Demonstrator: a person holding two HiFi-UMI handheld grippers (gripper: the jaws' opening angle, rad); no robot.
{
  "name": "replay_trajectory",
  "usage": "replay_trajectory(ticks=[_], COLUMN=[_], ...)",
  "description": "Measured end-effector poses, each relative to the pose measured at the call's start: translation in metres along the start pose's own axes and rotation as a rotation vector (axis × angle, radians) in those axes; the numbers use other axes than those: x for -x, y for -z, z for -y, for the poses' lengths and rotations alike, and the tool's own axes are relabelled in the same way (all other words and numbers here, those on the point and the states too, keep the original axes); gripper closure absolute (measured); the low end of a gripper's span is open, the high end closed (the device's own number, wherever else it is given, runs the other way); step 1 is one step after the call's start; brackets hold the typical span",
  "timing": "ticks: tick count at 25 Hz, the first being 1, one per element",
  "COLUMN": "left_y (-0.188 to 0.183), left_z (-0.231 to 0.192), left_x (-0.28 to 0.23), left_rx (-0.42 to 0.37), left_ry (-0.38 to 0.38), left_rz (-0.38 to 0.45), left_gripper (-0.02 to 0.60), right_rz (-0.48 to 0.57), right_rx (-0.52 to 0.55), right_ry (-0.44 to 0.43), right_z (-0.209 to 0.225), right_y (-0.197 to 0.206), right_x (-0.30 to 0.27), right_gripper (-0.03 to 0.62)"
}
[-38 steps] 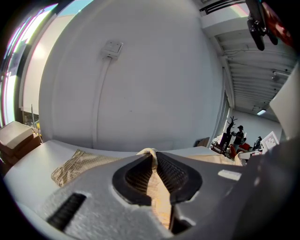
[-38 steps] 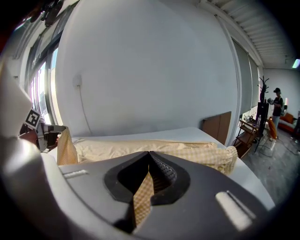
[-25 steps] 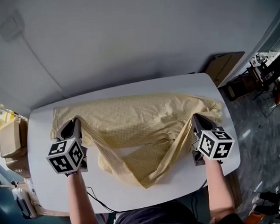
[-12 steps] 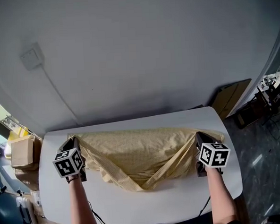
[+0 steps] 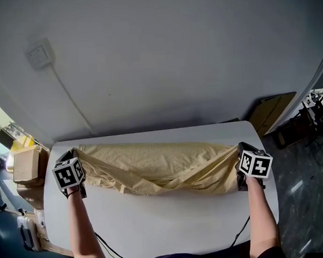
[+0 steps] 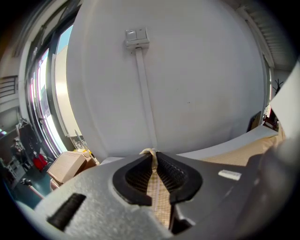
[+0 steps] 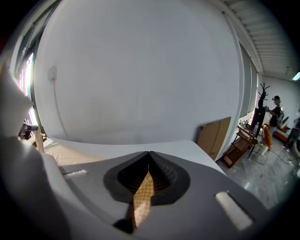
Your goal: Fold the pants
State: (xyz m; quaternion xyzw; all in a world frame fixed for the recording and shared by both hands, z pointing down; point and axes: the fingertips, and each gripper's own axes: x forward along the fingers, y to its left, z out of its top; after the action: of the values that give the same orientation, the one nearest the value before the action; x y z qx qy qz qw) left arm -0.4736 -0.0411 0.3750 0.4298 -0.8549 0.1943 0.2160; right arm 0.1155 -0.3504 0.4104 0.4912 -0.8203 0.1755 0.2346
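Pants (image 5: 164, 166) of yellow checked fabric are laid across the far half of the white bench (image 5: 156, 224) and are stretched lengthwise almost from its left edge to its right edge. The fabric is gathered into a long band, with slack folds sagging toward the near side around the middle. The left gripper (image 6: 154, 157) is positioned at the left end of the band. Its jaws are clamped on a thin fold of the fabric, which runs between the ribbed pads and protrudes just past the tips. The right gripper (image 7: 149, 157) is positioned at the right end, and its jaws are closed on a narrow strip of the same fabric. A cardboard box (image 5: 26, 165) is located beside the left end of the bench. A cardboard sheet (image 5: 269, 111) is leaned against the wall (image 5: 173, 59) beyond the right end. A switch plate (image 5: 38, 56) is mounted on the wall above the left end.
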Motion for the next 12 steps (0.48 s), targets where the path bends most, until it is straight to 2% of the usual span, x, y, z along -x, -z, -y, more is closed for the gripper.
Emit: replay_trajectory(ticks=[6,12], left_y=[0.01,0.029], left_z=[-0.007,0.01], left_x=[-0.02,-0.042], left_rx=[-0.049,-0.022], left_ry=[-0.016,0.037], left_rz=[-0.067,-0.101], left_gripper=[0.552,0.549], right_rz=[-0.052,-0.093], right_rx=[0.019,0.011], right_ry=[0.045,0.039], right_z=[0.011,0.005], right_y=[0.011,0.029], right_x=[-0.012,-0.028], right_gripper=[0.588,0.588])
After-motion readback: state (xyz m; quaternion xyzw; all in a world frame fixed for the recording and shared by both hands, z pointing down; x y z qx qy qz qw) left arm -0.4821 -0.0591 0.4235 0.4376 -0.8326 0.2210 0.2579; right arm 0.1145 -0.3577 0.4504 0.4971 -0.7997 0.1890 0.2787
